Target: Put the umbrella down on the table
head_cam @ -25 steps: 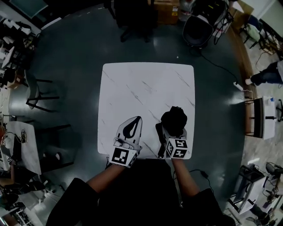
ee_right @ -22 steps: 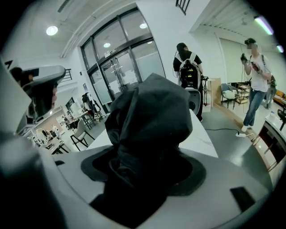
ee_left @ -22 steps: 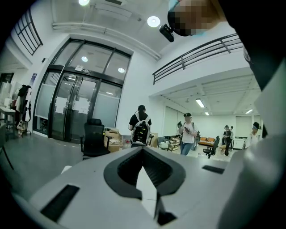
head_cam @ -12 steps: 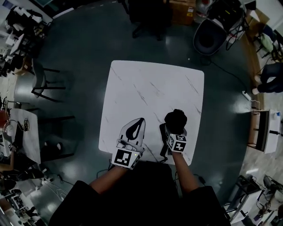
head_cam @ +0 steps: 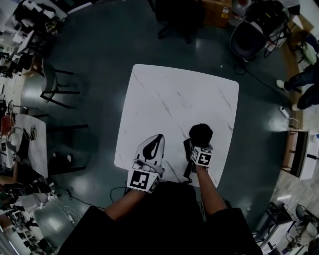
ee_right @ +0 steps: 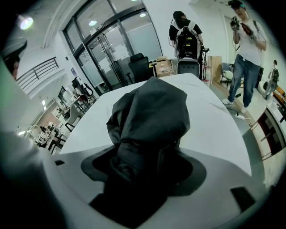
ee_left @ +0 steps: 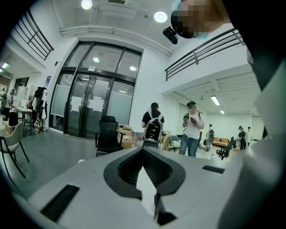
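A folded black umbrella stands bunched over the near right part of the white marble table. My right gripper is shut on it, and a dark strap or handle hangs beside the gripper. In the right gripper view the umbrella's black fabric fills the space between the jaws of the right gripper, above the table top. My left gripper sits over the near left part of the table. Its jaws meet at the tips of the left gripper with nothing held.
A black office chair stands beyond the far table edge and a round chair at the far right. A metal chair and a second white table are to the left. People stand in the distance.
The head view has shifted, so the table sits more to the right and turned. Both grippers stay over the near table edge, the right one still holding the umbrella.
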Tool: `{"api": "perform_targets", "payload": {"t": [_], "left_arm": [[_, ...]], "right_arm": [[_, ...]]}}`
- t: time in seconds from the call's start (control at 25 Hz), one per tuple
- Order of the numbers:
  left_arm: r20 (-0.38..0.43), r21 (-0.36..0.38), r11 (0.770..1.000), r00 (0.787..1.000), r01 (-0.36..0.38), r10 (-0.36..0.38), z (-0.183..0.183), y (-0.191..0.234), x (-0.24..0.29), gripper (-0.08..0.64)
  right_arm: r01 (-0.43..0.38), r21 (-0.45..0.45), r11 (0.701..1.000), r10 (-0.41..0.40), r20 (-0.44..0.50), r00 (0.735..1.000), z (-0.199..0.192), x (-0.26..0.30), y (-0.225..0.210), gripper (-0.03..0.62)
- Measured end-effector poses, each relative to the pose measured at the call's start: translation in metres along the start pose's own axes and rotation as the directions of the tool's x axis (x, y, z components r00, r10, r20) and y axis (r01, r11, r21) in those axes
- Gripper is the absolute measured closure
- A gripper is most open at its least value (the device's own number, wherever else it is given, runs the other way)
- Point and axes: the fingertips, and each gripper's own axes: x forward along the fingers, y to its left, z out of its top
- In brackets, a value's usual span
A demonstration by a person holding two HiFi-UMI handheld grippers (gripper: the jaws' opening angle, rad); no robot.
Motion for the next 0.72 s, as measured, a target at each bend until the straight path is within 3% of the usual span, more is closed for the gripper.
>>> {"api": "perform_targets", "payload": {"t": [0.24,0.52,0.72], "left_arm": [[0.034,0.053,0.999,0.999,0.003,-0.005,0.006,-0.001,-0.010,0.552],[0.028,0.040,0.999,1.000,-0.003,0.002,0.002,0.003,-0.026,0.552],[0.012,0.015,1.000,1.000,0.008,-0.008,0.004,0.009,-0.036,0.552]], "right_arm": [[-0.011,0.021,1.000,0.011,-0.026,1.000,-0.008,0.011,-0.001,0.242],[-0.016,0.023,1.000,0.016,-0.009,1.000,-0.008,0.013,0.000,0.242],[0.027,0.049,0.998,-0.027,-0.002,1.000,-0.003,0.001,0.002,0.232]]}}
